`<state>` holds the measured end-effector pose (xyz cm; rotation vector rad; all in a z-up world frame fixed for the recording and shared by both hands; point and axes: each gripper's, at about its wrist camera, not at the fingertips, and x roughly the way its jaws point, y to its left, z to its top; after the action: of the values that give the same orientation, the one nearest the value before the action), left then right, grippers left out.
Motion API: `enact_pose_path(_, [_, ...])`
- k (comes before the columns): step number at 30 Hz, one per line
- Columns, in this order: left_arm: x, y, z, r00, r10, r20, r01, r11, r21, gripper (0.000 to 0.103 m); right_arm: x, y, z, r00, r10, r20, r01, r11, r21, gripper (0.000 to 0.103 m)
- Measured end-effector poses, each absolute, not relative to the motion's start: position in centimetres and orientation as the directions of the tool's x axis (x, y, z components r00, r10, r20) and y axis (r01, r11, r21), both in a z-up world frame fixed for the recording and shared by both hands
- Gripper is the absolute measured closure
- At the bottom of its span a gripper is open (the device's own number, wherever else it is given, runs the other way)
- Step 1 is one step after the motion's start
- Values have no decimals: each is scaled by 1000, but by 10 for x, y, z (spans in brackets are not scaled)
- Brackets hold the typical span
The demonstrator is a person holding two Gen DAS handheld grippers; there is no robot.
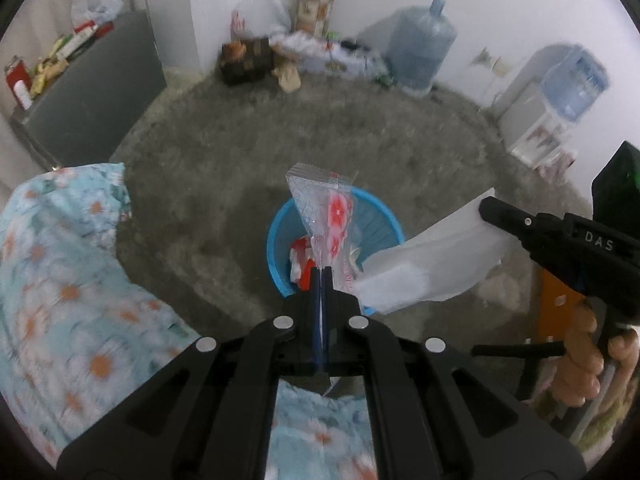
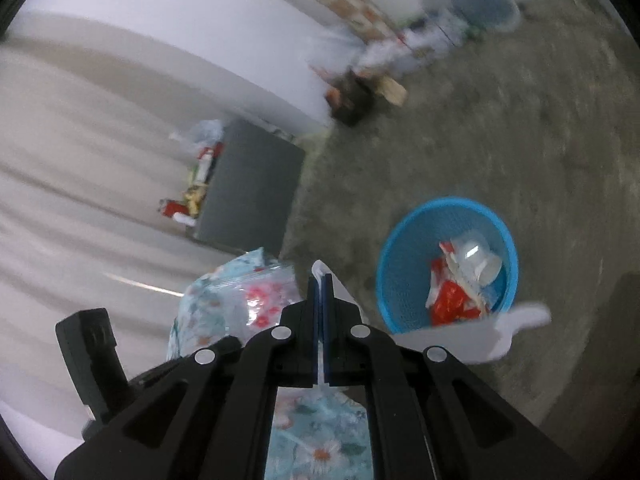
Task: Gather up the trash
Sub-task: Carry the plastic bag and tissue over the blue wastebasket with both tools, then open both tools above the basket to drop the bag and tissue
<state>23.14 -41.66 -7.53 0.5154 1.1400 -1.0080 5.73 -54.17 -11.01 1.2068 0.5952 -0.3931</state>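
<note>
**Wrappers Over the Bin**

Clamped in the left gripper: clear red-flowered wrapper, above the blue basket. Pinched by the right gripper: white paper. From the right wrist only: cup and red scraps inside.

Right gripper clamps white paper — blue basket of trash at three o'clock, grey cabinet at eleven

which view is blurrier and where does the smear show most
Right wrist view is blurrier: the curtain and floor streak, though the blue basket reads fine. Left wrist view is sharper mid-frame, on the clear wrapper, but the flowered bedding smears.
</note>
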Motion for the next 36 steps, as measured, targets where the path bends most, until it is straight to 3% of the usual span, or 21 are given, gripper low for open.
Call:
enact_pose_path(8, [252, -483, -167, 31, -240, -970, 855, 509, -99, 103, 76, -572, -168, 750, -16, -661, 650, 201, 733, 101])
enact_pose_path(12, [260, -500, -197, -13, -242, -970, 842, 521, -141, 103, 83, -585, -185, 751, 7, -660, 649, 176, 740, 101])
enact_pose_path(16, [266, -506, -217, -18, -195, -981, 840, 529, -121, 80, 88, -594, -204, 746, 34, -665, 653, 157, 741, 100])
enact_pose_path(18, [270, -505, -218, -25, -200, -979, 832, 539, -132, 76, 89, -594, -208, 750, 47, -660, 648, 152, 746, 100])
enact_pose_path(20, [272, -500, -213, -32, -218, -975, 826, 544, -149, 69, 93, -593, -212, 758, 72, -648, 635, 147, 759, 100])
enact_pose_path(26, [275, -488, -188, -18, -225, -974, 832, 537, -139, 69, 118, -583, -215, 774, 152, -615, 594, 159, 788, 100])
enact_pose_path(30, [277, -469, -138, 38, -304, -952, 859, 496, -124, 62, 139, -579, -229, 775, 191, -602, 583, 149, 798, 100])
enact_pose_path(33, [278, -446, -95, 87, -365, -927, 877, 469, -102, 56, 157, -575, -248, 737, 199, -647, 620, 184, 763, 100])
enact_pose_path(34, [279, -436, -81, 101, -382, -919, 879, 467, -97, 55, 161, -573, -254, 719, 199, -666, 633, 209, 745, 97])
enact_pose_path(36, [280, -413, -54, 130, -413, -902, 878, 470, -89, 52, 169, -572, -276, 644, 210, -735, 691, 252, 678, 74])
